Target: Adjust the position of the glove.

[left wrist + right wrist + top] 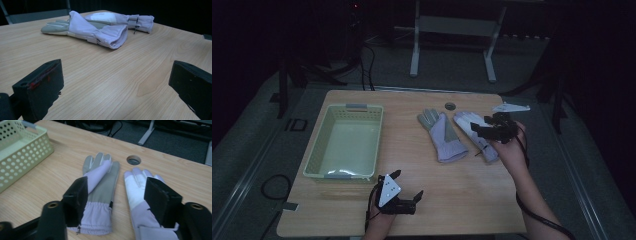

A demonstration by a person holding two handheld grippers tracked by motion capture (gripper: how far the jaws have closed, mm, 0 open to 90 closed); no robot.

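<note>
Two lilac and grey gloves lie side by side on the wooden table. The left glove has a finger folded over its grey palm. The right glove has a white palm. My right gripper hovers over the right glove with its jaws apart and nothing pressed between them. At the table's front, my left gripper is open and faces the gloves across bare wood.
A pale green perforated basket with nothing in it stands on the left half of the table. A round cable hole lies beyond the gloves. A table frame stands on the dark floor behind.
</note>
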